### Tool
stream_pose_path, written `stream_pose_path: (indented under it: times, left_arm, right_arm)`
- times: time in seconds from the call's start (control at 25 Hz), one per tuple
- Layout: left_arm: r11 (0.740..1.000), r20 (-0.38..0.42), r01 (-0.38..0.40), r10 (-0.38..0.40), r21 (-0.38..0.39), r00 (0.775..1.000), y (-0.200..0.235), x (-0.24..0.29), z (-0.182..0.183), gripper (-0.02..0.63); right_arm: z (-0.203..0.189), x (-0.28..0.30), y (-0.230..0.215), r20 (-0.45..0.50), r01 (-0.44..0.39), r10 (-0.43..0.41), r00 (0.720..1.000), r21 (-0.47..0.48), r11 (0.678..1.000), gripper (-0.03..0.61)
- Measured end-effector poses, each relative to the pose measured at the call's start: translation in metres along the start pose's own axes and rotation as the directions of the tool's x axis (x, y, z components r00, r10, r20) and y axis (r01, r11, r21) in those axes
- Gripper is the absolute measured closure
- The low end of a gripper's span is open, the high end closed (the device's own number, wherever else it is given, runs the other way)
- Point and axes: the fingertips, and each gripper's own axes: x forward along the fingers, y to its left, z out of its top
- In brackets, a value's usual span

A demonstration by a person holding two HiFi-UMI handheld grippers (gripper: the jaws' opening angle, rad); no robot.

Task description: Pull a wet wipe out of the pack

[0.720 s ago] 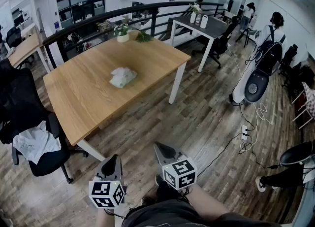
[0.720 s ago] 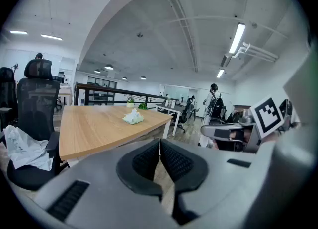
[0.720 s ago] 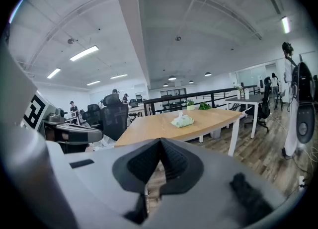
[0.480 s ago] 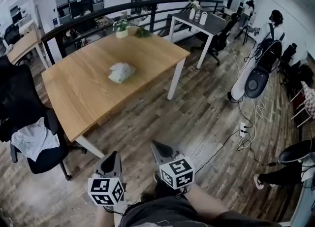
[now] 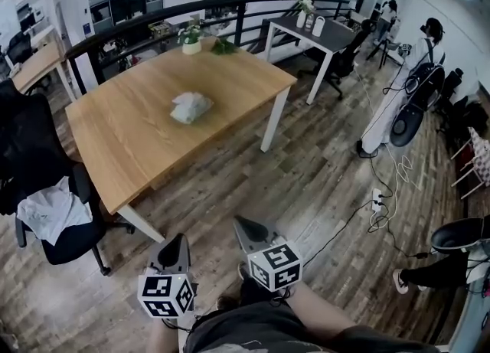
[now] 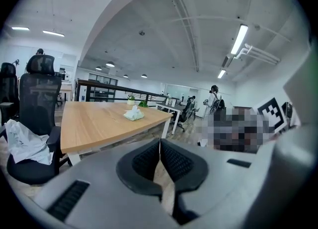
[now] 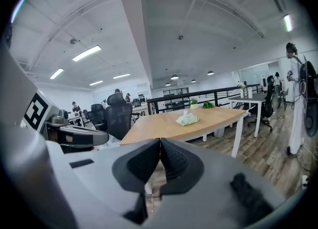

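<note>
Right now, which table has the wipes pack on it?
The large light wooden table, with the pack near its middle, not the smaller dark-topped table behind it.

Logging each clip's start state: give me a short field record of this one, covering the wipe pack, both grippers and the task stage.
Setting: office; wooden table ahead of the person
Wipe pack: lying near the table's middle, untouched
Left gripper: shut, empty, over the floor, short of the table
Right gripper: shut, empty, beside the left one
Nearby: potted plant at the far table edge; black chair with white cloth
Task stage: not begun
</note>
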Motion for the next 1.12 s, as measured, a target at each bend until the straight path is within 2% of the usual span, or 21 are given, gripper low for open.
stream_pose_path:
  times: [0.24,0.52,0.72,0.96,1.12]
  left_arm:
    - [1.0,0.015,-0.007,0.008,-0.027,1.0,0.008,-0.015,0.0,0.597]
    - [1.0,0.012,-0.013,0.013,-0.019,1.0,0.011,0.001,0.002,0.597]
    - [0.999,0.011,-0.038,0.038,-0.028,0.999,0.023,0.026,0.011,0.597]
    - [0.999,0.012,-0.039,0.039,-0.022,0.999,0.026,0.068,0.028,0.597]
    - [0.997,0.005,-0.06,0.061,-0.05,0.998,0.031,0.099,0.037,0.597]
  right_arm:
    - [0.004,-0.004,-0.001,0.034,0.01,-0.011,0.999,0.018,1.0,0.552]
    - [0.002,0.006,-0.019,0.043,0.023,-0.023,0.999,0.005,1.0,0.552]
    - [0.007,0.03,-0.043,0.024,0.066,-0.065,0.998,-0.063,0.996,0.552]
    - [0.021,0.063,-0.078,0.017,0.039,-0.038,0.999,-0.041,0.998,0.552]
    - [0.033,0.091,-0.099,-0.001,0.012,-0.012,1.0,-0.046,0.999,0.552]
